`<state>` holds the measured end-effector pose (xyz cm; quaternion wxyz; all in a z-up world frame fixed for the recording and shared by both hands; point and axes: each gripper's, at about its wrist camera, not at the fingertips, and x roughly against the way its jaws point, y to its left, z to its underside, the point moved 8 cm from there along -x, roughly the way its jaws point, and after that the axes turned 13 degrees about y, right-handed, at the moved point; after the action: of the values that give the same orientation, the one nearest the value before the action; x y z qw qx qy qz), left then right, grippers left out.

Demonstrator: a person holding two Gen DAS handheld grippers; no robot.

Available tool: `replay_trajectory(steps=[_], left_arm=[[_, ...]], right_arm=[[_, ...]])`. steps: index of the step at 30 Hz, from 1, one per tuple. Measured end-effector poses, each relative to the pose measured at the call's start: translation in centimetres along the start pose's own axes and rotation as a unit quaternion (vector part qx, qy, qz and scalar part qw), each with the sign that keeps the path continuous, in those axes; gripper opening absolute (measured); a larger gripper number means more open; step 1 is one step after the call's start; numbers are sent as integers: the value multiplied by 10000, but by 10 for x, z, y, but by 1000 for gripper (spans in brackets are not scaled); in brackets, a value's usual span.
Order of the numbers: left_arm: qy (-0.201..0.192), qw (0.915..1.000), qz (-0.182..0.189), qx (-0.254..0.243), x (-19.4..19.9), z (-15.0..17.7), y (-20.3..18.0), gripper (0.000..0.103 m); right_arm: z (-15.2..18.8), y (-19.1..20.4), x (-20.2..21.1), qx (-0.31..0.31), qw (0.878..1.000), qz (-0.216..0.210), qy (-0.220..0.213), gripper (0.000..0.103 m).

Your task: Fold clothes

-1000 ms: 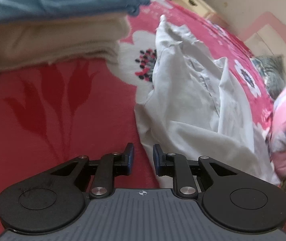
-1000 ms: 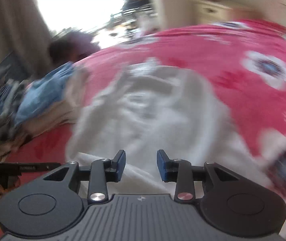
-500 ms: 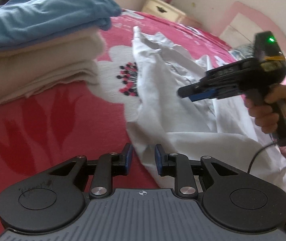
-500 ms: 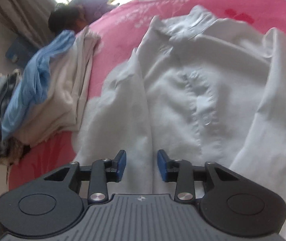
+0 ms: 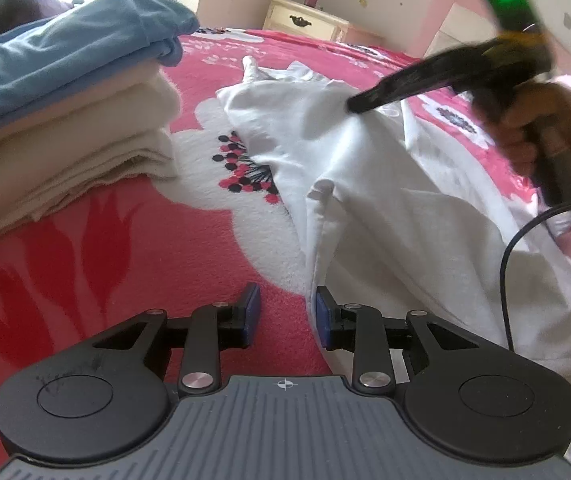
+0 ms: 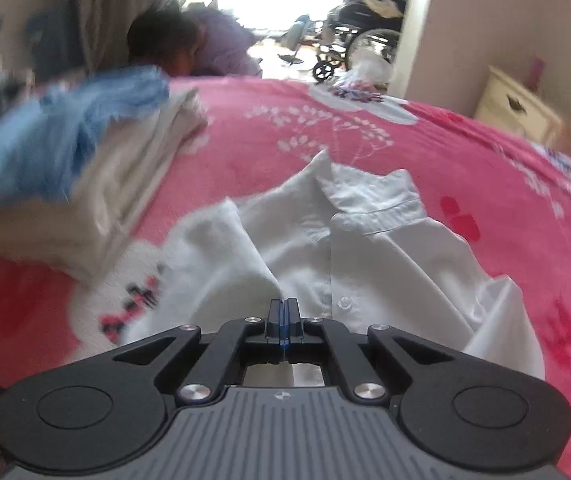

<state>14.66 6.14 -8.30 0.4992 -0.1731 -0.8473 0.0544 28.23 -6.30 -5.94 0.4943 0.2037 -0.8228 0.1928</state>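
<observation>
A white shirt [image 6: 365,256] lies spread on a pink bed cover with big white flowers [image 5: 213,216]. Its collar points away from the right gripper [image 6: 284,322], and its row of buttons runs just to the right of that gripper's tips. The right gripper's jaws are pressed tight together, blue pad against blue pad. The tips sit right at a raised fold of the shirt, and the cloth climbs up to them, but I cannot tell for sure if any cloth is pinched between them. In the left wrist view a hand [image 5: 533,128] holds this gripper by its handle, and its dark tips touch the top of the lifted cloth.

The left gripper [image 5: 287,312] is low over the bed cover. Its jaws are opening, with a gap between the blue pads. The near edge of the shirt hangs down just in front of the right-hand pad. Nothing is squeezed between them.

Past the left jaw and off to its left sits a stack of folded clothes [image 5: 65,128], cream ones under a blue one. Far beyond the jaws stands a small cream bedside cabinet [image 5: 305,24] by the wall.
</observation>
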Motion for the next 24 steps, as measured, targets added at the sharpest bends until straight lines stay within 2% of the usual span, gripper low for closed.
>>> replay_trajectory(steps=[1, 2, 4, 6, 7, 9, 11, 15, 16, 19, 23, 24], left_arm=[[-1, 10000, 29, -26, 2, 0, -1, 29], [-7, 10000, 78, -48, 3, -1, -2, 29], [-25, 9998, 180, -116, 4, -4, -5, 30], [-34, 9994, 251, -240, 3, -8, -10, 32], [-30, 9992, 252, -317, 1, -10, -13, 32], [-46, 9987, 210, -453, -5, -14, -19, 32], [-32, 9986, 61, -527, -15, -18, -22, 32], [27, 9991, -272, -332, -21, -18, -19, 24], [21, 9992, -297, -279, -20, -18, -18, 19], [58, 9988, -460, -126, -16, -16, -9, 15], [132, 9981, -594, 30, -9, -13, 2, 16], [144, 9978, -643, 51, -8, -12, 4, 16]], right_arm=[[2, 1, -8, -20, 10000, 9, 67, 5], [2, -2, -11, -170, 9998, -59, 92, 13], [2, -16, -6, -689, 9971, -317, 12, 21], [3, -40, 14, -1357, 9881, -693, -216, 29], [6, -53, 26, -1655, 9816, -904, -303, 29], [18, -71, 45, -1904, 9748, -1137, -226, 32], [40, -84, 58, -1973, 9732, -1177, 36, 32], [98, -91, 70, -1845, 9776, -779, 655, 32], [112, -89, 74, -1793, 9782, -761, 718, 32], [149, -75, 84, -1736, 9757, -883, 1001, 32], [199, -54, 76, -1460, 9703, -796, 1756, 32], [206, -51, 77, -1426, 9696, -821, 1809, 32]])
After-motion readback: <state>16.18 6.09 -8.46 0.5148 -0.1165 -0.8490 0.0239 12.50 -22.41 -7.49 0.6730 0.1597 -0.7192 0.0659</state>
